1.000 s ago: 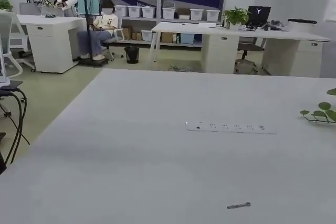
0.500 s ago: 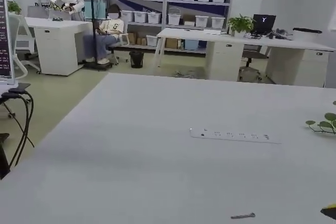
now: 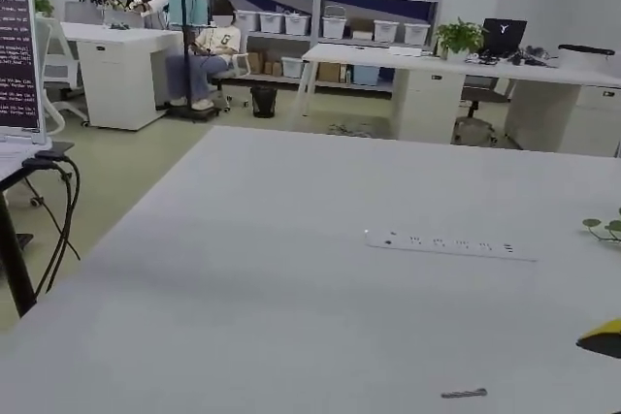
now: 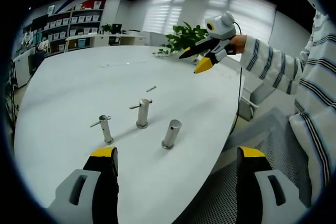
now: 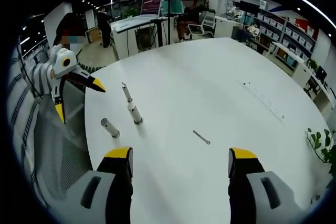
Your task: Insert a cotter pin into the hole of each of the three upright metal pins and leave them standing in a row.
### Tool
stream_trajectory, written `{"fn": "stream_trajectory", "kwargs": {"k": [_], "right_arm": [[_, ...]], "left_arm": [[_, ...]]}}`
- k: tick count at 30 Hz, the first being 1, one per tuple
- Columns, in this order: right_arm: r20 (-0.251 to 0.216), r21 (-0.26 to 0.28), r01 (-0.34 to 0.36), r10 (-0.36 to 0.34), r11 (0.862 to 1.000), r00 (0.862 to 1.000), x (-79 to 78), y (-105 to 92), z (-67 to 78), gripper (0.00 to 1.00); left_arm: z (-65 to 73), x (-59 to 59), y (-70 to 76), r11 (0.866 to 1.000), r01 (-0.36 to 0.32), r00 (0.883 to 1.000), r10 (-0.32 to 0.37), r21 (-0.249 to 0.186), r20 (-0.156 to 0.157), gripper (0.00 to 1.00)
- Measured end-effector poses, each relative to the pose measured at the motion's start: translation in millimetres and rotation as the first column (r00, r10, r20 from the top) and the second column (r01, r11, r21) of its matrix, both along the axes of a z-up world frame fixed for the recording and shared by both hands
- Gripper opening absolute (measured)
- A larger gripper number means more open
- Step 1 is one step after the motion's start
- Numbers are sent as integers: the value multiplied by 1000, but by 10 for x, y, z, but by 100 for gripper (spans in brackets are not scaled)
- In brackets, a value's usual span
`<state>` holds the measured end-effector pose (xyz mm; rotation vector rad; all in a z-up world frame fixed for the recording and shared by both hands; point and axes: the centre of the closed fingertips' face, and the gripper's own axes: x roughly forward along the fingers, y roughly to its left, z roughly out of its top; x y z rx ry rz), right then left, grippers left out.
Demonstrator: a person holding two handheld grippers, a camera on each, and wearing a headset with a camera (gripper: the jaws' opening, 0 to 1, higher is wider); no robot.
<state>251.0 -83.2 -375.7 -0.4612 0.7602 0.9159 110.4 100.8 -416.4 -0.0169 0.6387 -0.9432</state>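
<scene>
Lying beyond right gripper [image 5: 181, 157]: cotter pin [image 5: 201, 137]

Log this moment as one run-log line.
left gripper open; right gripper open; two metal pins cottered; third pin empty; loose cotter pin on table

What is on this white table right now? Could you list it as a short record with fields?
Fitted metal pins: two, upright, a cotter pin through each
Bare metal pin: upright, no cotter pin
Loose cotter pin: flat on the table, apart from the pins
Left gripper: fingers open, empty
Right gripper: fingers open, empty
</scene>
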Motion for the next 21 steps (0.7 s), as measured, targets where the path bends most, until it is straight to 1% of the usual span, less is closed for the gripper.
{"fn": "stream_trajectory", "kwargs": {"k": [2,4,6,8,11,13,14,15,16,18,19,20,21], "right_arm": [[-3,-11,-26,26,1000,1000,40,29,-8,68],[-10,-18,-52,52,999,999,71,68,-14,63],[-11,-18,-63,63,998,998,102,102,-22,63],[-14,-34,-85,85,996,996,137,126,-47,62],[-25,-58,-133,132,989,991,175,163,-100,54],[-34,-65,-147,145,987,989,219,177,-154,51],[-32,-76,-160,158,984,987,237,176,-177,50],[-31,-95,-188,186,978,982,257,176,-213,48],[-36,-101,-203,200,974,979,266,180,-243,46],[-51,-115,-239,234,964,971,275,182,-313,39],[-65,-129,-257,250,958,966,285,175,-375,37],[-75,-148,-264,255,953,964,305,160,-439,35],[-79,-165,-274,264,947,961,317,148,-478,34]], "left_arm": [[11,8,4,1000,-5,1000,5,-4,2,92],[18,15,7,1000,-9,1000,9,-6,3,91],[25,20,9,1000,-11,1000,11,-8,6,91],[32,20,9,1000,-12,1000,12,-10,5,91],[45,18,12,1000,-11,1000,11,-10,10,90],[52,15,16,1000,-11,1000,11,-11,10,90],[54,14,18,1000,-12,1000,12,-12,8,90],[59,11,20,1000,-12,1000,12,-13,9,90],[63,12,25,1000,-13,1000,13,-12,10,90],[71,11,28,1000,-15,1000,15,-14,10,90],[80,14,30,1000,-17,1000,17,-18,12,90],[87,15,35,1000,-19,1000,20,-20,12,90],[92,15,37,1000,-21,1000,21,-22,12,90]]}}
